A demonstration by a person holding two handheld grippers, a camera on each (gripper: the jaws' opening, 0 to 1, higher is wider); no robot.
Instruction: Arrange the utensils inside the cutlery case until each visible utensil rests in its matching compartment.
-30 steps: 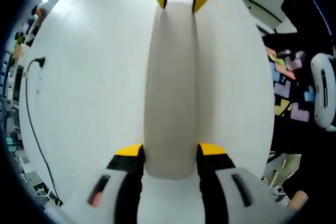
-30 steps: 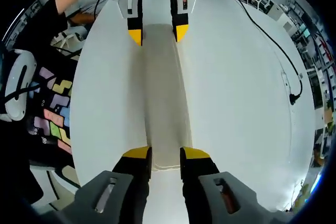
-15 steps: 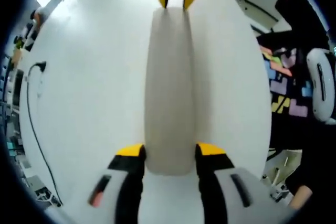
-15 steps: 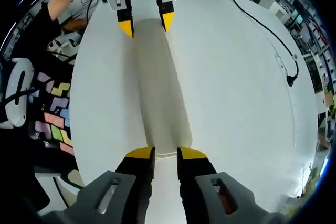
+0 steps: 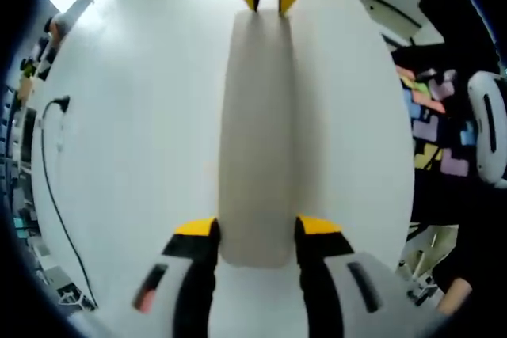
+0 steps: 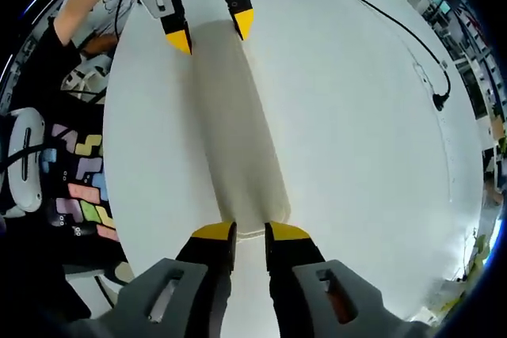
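A white table (image 5: pixel 119 156) is carrying a long, pale beige cutlery case (image 5: pixel 257 132), lying closed and running from 6 o'clock to 12 o'clock in both views. No utensils are showing.

The left gripper (image 5: pixel 256 227) is bracketing the case's wide near end, its jaws set apart and pressing the sides. The right gripper (image 6: pixel 250 232) is pinching the opposite end's thin edge, its jaws nearly together. Each gripper is appearing at 12 o'clock in the other's view.

A black cable (image 5: pixel 47 172) is trailing along the table edge at 9 o'clock in the left gripper view. Coloured floor tiles (image 6: pixel 79 187) are lying at 9 o'clock in the right gripper view.

Probable risks: the thin edge is likely to slip from the right gripper's small bite; uneven pulling could twist the case or spill its contents.

No legible writing is showing.
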